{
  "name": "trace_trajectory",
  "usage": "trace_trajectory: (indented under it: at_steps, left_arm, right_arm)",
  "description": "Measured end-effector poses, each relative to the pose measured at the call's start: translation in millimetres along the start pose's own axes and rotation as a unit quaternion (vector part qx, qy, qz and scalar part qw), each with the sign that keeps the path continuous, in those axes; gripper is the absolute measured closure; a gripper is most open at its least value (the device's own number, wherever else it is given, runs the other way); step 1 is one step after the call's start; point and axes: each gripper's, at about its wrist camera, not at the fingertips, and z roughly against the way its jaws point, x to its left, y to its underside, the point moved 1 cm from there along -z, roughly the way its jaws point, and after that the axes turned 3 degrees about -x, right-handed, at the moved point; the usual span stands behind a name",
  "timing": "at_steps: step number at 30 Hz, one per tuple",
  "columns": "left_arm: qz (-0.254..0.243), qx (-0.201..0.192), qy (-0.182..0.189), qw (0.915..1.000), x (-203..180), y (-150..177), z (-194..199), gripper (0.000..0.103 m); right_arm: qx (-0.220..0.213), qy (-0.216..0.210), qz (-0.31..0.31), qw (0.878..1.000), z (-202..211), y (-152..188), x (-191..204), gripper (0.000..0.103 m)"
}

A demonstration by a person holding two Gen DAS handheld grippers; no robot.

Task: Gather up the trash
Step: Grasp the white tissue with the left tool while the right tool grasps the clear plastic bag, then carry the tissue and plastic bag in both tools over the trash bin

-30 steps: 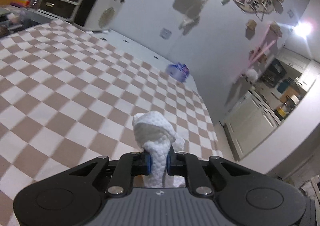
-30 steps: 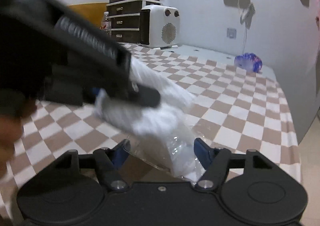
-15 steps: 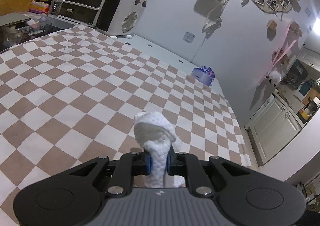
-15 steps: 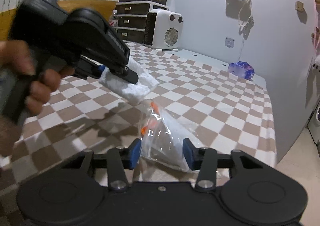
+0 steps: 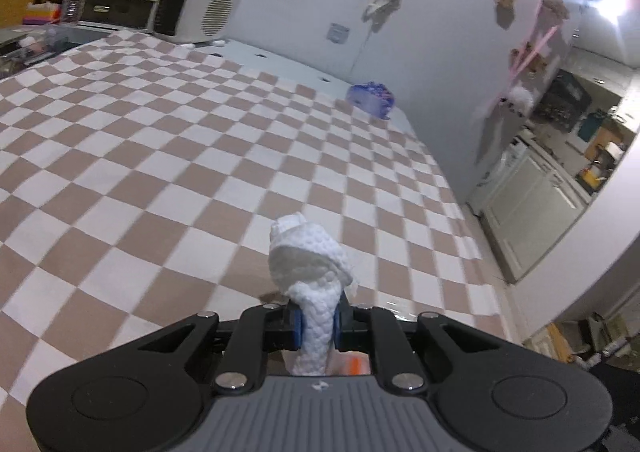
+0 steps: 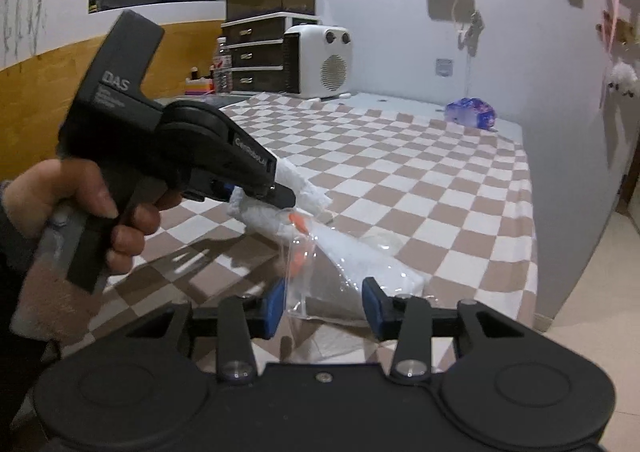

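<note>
My left gripper (image 5: 316, 326) is shut on a crumpled white paper towel (image 5: 308, 264) and holds it above the checkered tablecloth (image 5: 160, 172). In the right wrist view the left gripper (image 6: 256, 188) holds the towel (image 6: 280, 192) at the mouth of a clear plastic bag (image 6: 344, 272) with an orange zip seal. My right gripper (image 6: 324, 304) has its jaws open on either side of the bag's near end; whether they touch the bag I cannot tell.
A blue crumpled wrapper (image 5: 371, 98) lies near the table's far right corner; it also shows in the right wrist view (image 6: 470, 112). A white heater (image 6: 320, 62), dark drawers (image 6: 256, 52) and a water bottle (image 6: 222, 68) stand at the back left. The table edge drops off on the right.
The left gripper has moved the paper towel to the mouth of the bag. The right gripper's jaws have spread wider around the bag.
</note>
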Motion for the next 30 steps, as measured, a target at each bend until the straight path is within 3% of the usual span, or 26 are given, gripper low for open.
trace_trajectory:
  at_steps: [7,13,17,21,30]
  left_arm:
    - [-0.013,0.020,0.017,0.9996,-13.1,10.8,-1.0,0.089]
    - [-0.007,0.008,-0.005,0.9999,-7.0,6.5,5.8,0.089]
    - [-0.012,-0.008,-0.026,0.9996,-6.1,5.2,14.4,0.090]
    - [-0.025,-0.027,-0.037,0.9986,-10.4,11.4,31.1,0.090]
    - [-0.055,-0.067,-0.047,0.9951,-36.8,46.3,80.7,0.090]
  right_arm:
    - [-0.004,0.027,0.030,0.999,-7.5,-9.8,9.5,0.056]
    - [0.015,0.057,0.064,0.996,-24.1,-12.9,15.4,0.069]
    - [0.001,0.081,0.080,0.993,-14.7,-12.7,17.9,0.083]
    - [-0.012,0.095,0.068,0.993,-0.5,-13.6,9.6,0.092]
    - [-0.044,0.095,0.020,0.994,48.7,-14.5,-14.5,0.099]
